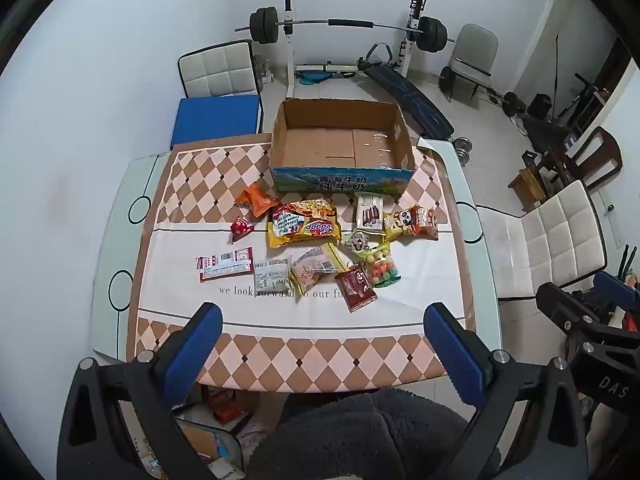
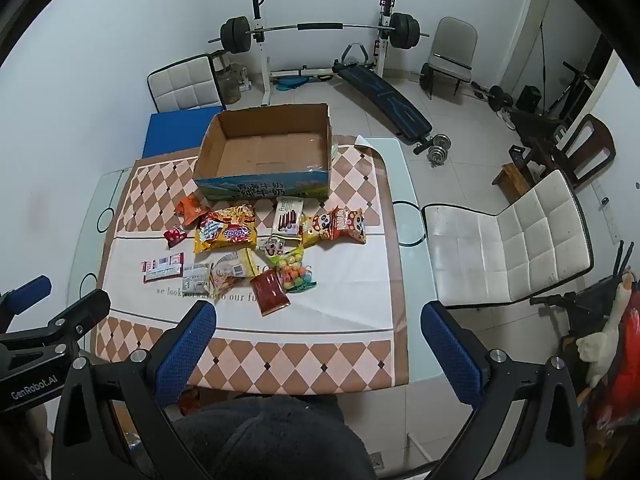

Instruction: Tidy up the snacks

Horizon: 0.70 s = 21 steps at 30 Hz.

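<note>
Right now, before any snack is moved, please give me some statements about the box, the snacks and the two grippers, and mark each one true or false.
1. The cardboard box has nothing inside. True.
2. The left gripper is shut on a snack. False: its jaws stand wide open and hold nothing.
3. The yellow noodle packet lies on the tablecloth in front of the box. True.
4. The bag of coloured candy balls is already in the box. False: it lies on the cloth among the other snacks.
5. The right gripper is open and holds nothing. True.
</note>
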Each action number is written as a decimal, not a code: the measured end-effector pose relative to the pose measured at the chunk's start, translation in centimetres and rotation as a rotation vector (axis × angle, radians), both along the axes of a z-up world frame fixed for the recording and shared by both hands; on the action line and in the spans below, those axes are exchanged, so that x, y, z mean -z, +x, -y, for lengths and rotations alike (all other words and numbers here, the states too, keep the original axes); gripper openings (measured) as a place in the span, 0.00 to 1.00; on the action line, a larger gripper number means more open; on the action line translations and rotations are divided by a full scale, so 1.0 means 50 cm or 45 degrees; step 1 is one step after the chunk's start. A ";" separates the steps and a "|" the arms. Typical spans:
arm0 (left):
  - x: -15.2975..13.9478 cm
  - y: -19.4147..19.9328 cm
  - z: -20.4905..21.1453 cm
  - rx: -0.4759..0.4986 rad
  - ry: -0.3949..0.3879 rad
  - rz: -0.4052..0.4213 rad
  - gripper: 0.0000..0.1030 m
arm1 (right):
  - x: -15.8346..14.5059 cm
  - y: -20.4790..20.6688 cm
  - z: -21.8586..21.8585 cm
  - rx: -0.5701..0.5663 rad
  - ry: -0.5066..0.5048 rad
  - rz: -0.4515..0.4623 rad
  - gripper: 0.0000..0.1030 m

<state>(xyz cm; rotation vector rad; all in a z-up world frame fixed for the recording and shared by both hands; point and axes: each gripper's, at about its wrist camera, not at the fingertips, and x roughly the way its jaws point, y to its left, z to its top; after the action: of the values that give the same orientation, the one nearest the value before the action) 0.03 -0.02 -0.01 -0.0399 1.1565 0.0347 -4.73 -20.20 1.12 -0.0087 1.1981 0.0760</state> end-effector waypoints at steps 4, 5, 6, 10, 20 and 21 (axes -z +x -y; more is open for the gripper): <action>0.000 0.000 -0.001 -0.006 -0.002 0.005 1.00 | 0.000 -0.001 0.000 -0.001 0.006 0.003 1.00; 0.000 0.000 -0.002 -0.008 -0.001 0.007 1.00 | -0.001 -0.002 0.000 -0.002 0.006 0.008 1.00; -0.001 -0.001 -0.003 -0.010 -0.001 0.008 1.00 | -0.001 -0.003 0.000 -0.001 0.006 0.008 1.00; 0.000 -0.001 -0.001 -0.008 0.000 0.017 1.00 | -0.001 -0.004 -0.001 -0.001 0.005 0.007 1.00; -0.004 -0.002 -0.007 -0.006 -0.004 0.020 1.00 | -0.001 -0.001 0.000 0.000 0.008 0.007 1.00; -0.004 -0.001 -0.007 -0.006 -0.005 0.020 1.00 | -0.001 -0.001 0.000 -0.001 0.010 0.008 1.00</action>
<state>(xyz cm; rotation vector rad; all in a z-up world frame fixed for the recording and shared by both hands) -0.04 0.33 0.19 -0.0462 1.1406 0.0364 -4.77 -20.21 1.17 -0.0027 1.1915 0.0808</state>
